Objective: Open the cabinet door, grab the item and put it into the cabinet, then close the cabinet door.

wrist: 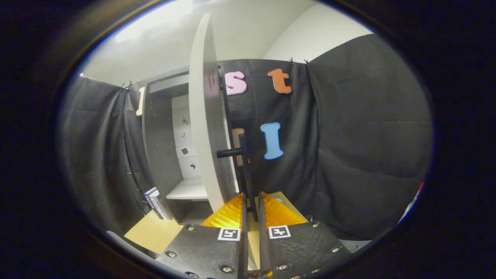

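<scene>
Cabinet [162, 155] stands on the tabletop [155, 232] against the booth wall, its door [205, 128] swung open and seen nearly edge-on, with a pale shelf [188, 190] visible inside to the left of the door. A dark bar handle [246, 170] stands off the door's right face on a short post, and its lower end runs down between the fingers of the gripper [251, 205], which is clenched on the handle. Small book-like item [157, 203] leans just beside the cabinet's lower left corner, outside it.
</scene>
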### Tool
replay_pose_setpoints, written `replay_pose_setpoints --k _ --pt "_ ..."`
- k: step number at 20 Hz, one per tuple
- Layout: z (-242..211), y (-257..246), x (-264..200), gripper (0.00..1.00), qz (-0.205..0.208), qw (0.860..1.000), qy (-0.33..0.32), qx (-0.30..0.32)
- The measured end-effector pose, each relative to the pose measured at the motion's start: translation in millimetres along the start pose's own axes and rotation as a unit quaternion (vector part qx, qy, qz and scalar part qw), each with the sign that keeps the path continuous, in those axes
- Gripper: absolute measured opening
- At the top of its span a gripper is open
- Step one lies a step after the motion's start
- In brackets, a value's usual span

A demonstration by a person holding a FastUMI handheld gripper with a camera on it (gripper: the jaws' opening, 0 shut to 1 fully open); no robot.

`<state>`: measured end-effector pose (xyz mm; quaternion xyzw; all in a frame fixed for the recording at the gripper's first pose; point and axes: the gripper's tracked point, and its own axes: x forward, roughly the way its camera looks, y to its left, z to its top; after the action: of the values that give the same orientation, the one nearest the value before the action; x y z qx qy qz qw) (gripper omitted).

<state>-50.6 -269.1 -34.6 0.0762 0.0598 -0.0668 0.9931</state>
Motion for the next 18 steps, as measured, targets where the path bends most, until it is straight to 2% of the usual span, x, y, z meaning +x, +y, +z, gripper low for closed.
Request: replay_pose_setpoints --k 5,8,13,18 --pt "-3 0 -13 0.12 -0.022 0.999 0.006 0.022" --pt "13 6 -33 0.12 -0.035 0.999 -0.021 0.015" --pt "7 67 -55 0.13 0.0 1.0 -0.026 0.016" --pt "-31 124 -55 0.23 0.029 1.0 0.001 -0.003"
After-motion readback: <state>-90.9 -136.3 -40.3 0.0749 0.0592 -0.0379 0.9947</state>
